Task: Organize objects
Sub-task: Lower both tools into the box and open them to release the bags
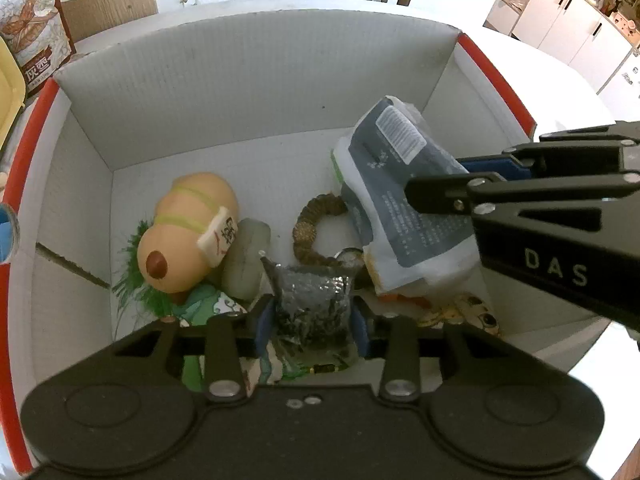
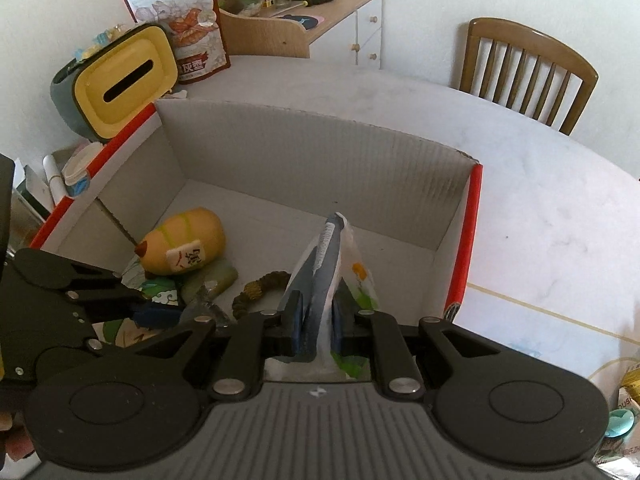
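Observation:
A white cardboard box [image 1: 248, 76] [image 2: 304, 148] with red outer edges lies open on the table. Inside lie an orange gourd-shaped plush toy [image 1: 188, 232] [image 2: 184, 246], a pale green stone-like piece [image 1: 246, 260] [image 2: 210, 282] and a brown beaded bracelet [image 1: 308, 224] [image 2: 258, 290]. My left gripper [image 1: 312, 316] is shut on a small clear packet of dark bits [image 1: 316, 304], low over the box's near side. My right gripper [image 2: 318, 326] is shut on a blue-grey and white pouch [image 2: 326, 272] [image 1: 400, 184], holding it on edge above the right part of the box.
A yellow-lidded container [image 2: 120, 80] and a printed snack bag [image 2: 180, 20] stand behind the box on the left. A wooden chair [image 2: 528, 68] sits at the table's far side. Bare tabletop [image 2: 560, 208] lies right of the box; small items [image 2: 624, 400] crowd the right edge.

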{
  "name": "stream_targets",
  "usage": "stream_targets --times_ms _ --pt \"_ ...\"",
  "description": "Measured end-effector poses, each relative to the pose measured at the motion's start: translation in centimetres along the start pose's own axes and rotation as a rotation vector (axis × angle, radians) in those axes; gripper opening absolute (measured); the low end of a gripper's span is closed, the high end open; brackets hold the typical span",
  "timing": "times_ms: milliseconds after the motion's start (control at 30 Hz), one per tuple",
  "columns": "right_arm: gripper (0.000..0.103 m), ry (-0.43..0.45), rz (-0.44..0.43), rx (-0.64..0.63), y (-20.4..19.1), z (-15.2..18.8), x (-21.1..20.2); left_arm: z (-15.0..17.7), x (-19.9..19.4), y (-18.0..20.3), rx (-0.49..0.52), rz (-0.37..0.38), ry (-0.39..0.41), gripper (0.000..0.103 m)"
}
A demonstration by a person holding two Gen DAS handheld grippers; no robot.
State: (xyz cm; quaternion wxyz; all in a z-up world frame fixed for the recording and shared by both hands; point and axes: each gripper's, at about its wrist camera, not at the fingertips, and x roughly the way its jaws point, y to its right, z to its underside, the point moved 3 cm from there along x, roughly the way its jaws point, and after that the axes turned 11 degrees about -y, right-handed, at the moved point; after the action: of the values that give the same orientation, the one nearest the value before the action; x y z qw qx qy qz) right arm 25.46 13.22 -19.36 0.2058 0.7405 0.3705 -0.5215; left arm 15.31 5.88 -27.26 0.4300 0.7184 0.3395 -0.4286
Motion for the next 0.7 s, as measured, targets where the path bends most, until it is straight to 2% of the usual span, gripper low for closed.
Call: stream_targets --times_ms 133,200,333,467,633,700 --pt "0.019 0.014 -0.014 0.01 0.1 0.3 -0.7 0.4 -0.4 0.2 -0.001 0.003 0.013 0.048" --pt "0.027 0.025 -0.03 0.025 0.3 0.4 -1.2 0.6 -0.7 0.2 0.0 0.004 0.021 0.053" --pt "0.033 0.054 -0.046 0.04 0.8 0.6 -2.5 0.9 -1.5 0.3 -0.01 0.005 0.04 0.057" --pt "0.049 0.092 -0.066 0.057 1.3 1.1 -4.2 1.3 -2.6 0.4 -0.024 0.004 0.073 0.059" --pt "0.05 0.135 -0.09 0.069 1.8 1.7 -6.5 1.8 -4.4 0.8 -0.037 0.007 0.126 0.062" --pt "0.052 0.151 -0.099 0.071 2.2 2.0 -7.4 1.5 -5.4 2.4 -0.041 0.007 0.148 0.063"
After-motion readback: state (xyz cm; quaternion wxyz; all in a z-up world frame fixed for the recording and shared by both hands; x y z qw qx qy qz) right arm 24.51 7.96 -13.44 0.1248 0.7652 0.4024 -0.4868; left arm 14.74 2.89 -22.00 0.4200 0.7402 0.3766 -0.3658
